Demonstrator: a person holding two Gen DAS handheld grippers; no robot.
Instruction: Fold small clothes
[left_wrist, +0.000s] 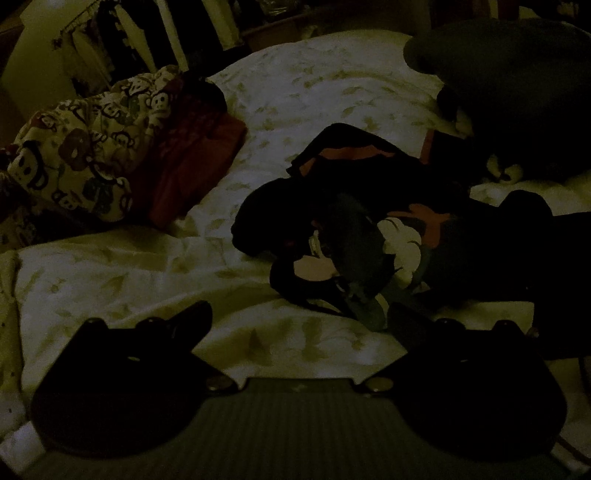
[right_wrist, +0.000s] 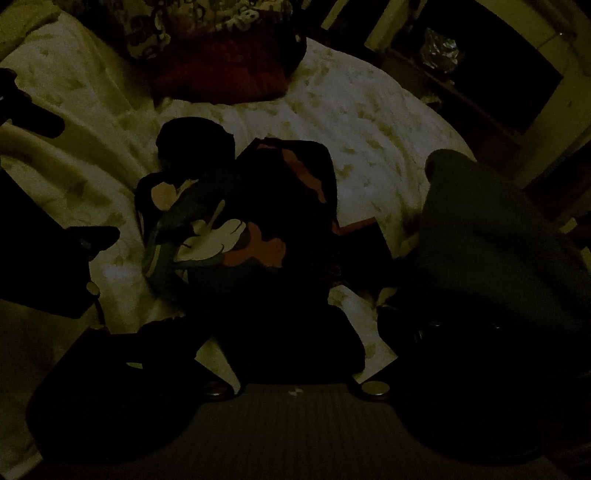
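Observation:
A small dark garment (left_wrist: 369, 229) with white, orange and green cartoon print lies crumpled on the pale leaf-patterned bed sheet (left_wrist: 147, 266). It also shows in the right wrist view (right_wrist: 251, 221), lying in front of the fingers. My left gripper (left_wrist: 299, 317) is open and empty, hovering over the sheet just left of the garment's near edge. My right gripper (right_wrist: 288, 332) is open, low over the garment's near end, whose dark cloth lies between the fingers; the scene is very dim. The left gripper shows at the left edge of the right wrist view (right_wrist: 74, 243).
A monkey-print bag or cloth (left_wrist: 92, 147) and a dark red folded item (left_wrist: 192, 158) sit at the far left of the bed. A large dark grey mass (left_wrist: 517, 92) fills the right side. Hanging clothes (left_wrist: 110, 37) and shelving (right_wrist: 480, 74) stand beyond the bed.

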